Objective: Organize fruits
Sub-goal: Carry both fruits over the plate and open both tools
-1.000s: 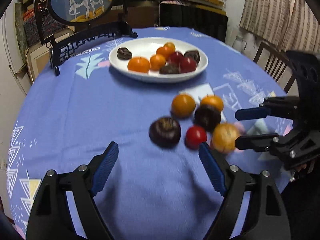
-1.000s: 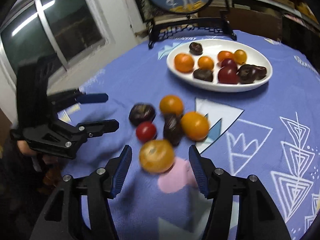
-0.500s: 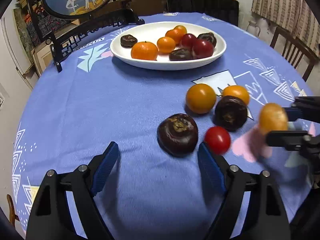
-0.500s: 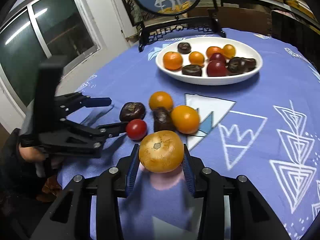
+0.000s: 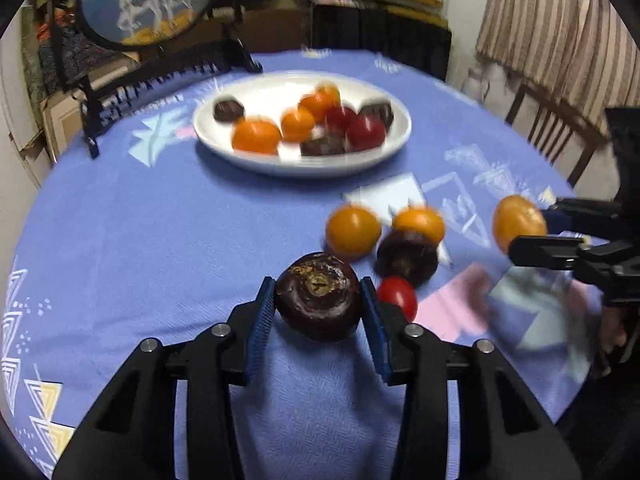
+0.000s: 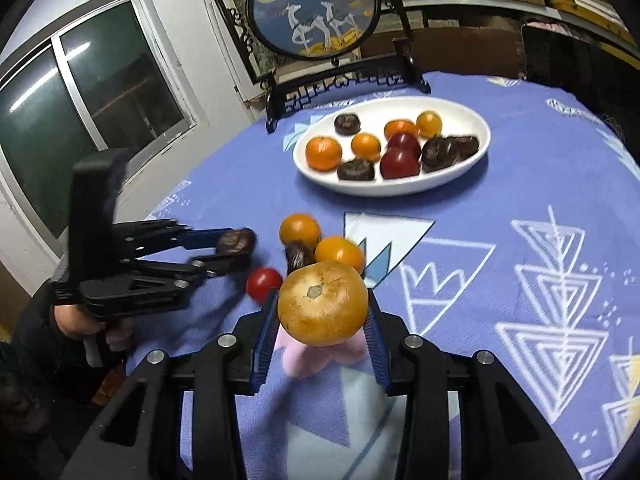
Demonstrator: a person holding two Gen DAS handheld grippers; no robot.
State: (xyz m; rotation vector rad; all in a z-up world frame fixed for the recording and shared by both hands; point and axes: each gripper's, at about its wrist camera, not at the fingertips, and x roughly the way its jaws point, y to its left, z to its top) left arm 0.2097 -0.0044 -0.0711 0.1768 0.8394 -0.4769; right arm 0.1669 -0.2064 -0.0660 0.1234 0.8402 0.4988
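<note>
1. The left gripper (image 5: 318,304) has its jaws closed on a dark purple fruit (image 5: 319,296), one blue pad pressed against each flank so the round skin cannot roll out.
2. The right gripper (image 6: 322,320) has its jaws clamped on a big orange fruit (image 6: 323,303), stem scar facing the camera and lifted off the cloth.
3. Left on the bench (image 5: 160,240) are two oranges (image 5: 353,232), another dark fruit (image 5: 407,258) and a red tomato (image 5: 397,298), bunched together.
4. The white plate (image 6: 460,178) at the far side already holds sorted fruit, so both held pieces likely belong there.
5. Carrying both at once risks the grippers colliding over the plate.
</note>
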